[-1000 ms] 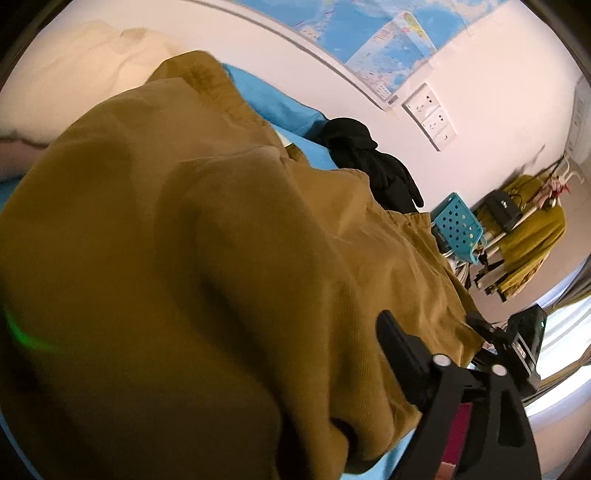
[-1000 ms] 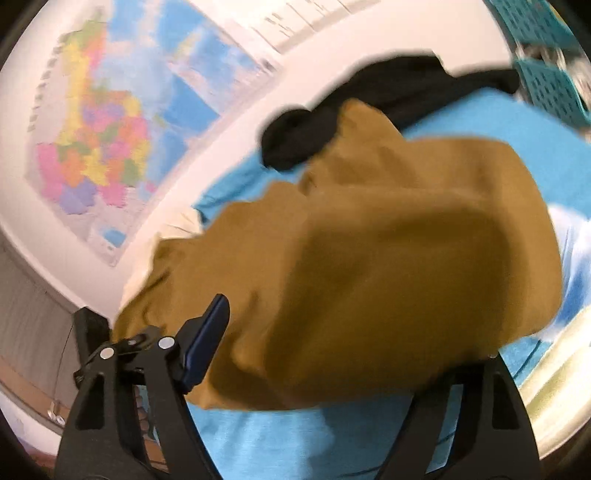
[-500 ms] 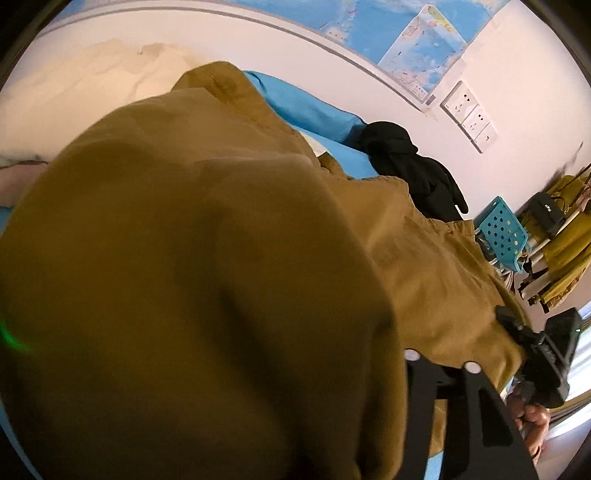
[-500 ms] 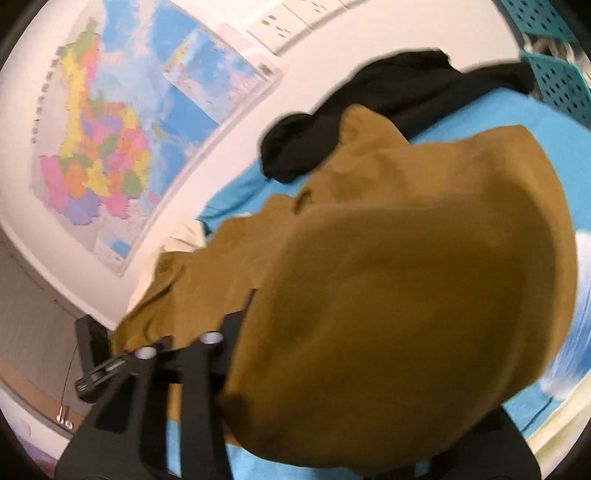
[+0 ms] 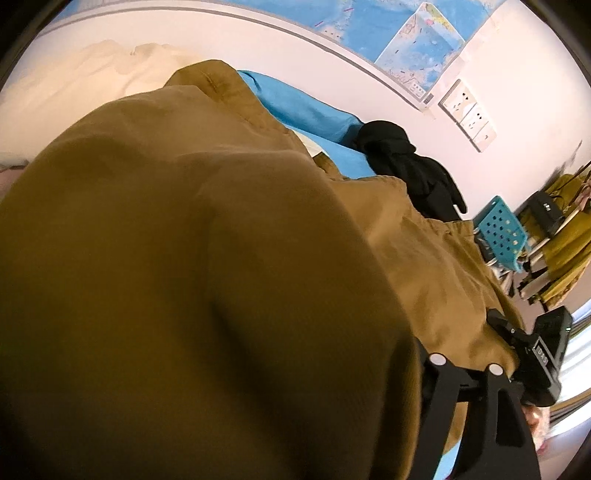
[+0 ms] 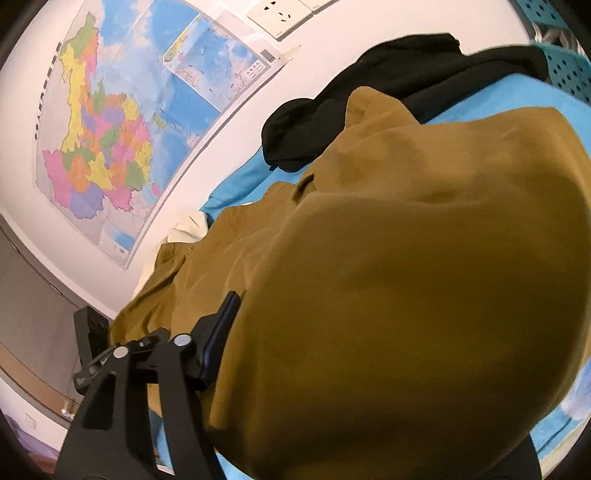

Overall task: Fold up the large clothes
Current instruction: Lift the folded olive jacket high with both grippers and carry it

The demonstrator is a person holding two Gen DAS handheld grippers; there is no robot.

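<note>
We hold the brown coat (image 5: 221,221) up over the bed (image 6: 498,92) toward 12 o'clock to fold it; our left tool (image 5: 295,350) and right tool (image 6: 351,332) have just been opening with cloth bunched between them, but we cannot tell if they grip it.

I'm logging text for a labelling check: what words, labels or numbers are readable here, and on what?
Wall map: printed characters and place names, too small to read.
Black box: short white lettering, too blurred to quote.
Wall sockets: no readable marking.
Mustard garment: no text visible.
</note>
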